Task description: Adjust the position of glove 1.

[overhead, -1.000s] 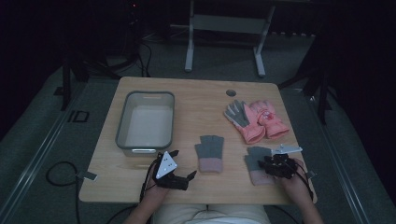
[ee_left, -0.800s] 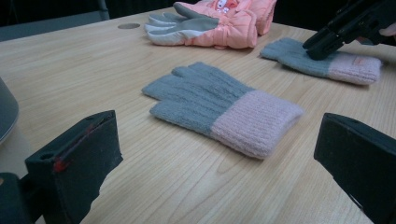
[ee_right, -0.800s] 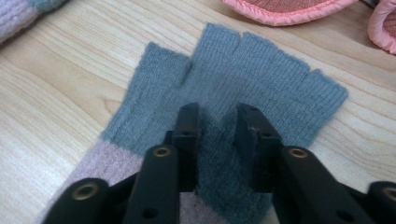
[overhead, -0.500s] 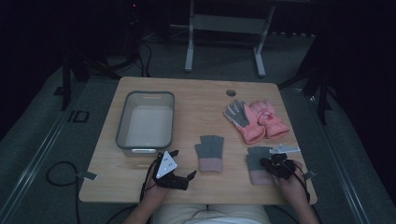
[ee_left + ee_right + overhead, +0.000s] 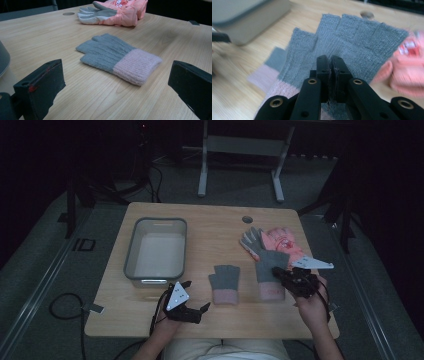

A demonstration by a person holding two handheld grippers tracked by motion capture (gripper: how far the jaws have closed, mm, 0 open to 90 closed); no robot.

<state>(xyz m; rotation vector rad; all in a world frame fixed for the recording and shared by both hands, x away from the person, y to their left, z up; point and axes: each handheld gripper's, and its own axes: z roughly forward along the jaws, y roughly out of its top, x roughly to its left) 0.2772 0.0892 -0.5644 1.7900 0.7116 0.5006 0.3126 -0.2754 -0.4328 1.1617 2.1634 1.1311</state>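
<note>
right gripper view shows the right gripper pinched tight on a grey glove, lifted near the table's right front edge. left gripper rests wide open, empty, facing the other grey glove at the front edge. the thin pinch of knit may slip, dropping the glove onto the pink gloves.

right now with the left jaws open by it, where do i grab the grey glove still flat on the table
Take the grey glove by its pink cuff. It is the thickest part, its open end faces the left gripper, and it stands proud of the table. Come in low from the near edge, one jaw on each side of the cuff.
</note>
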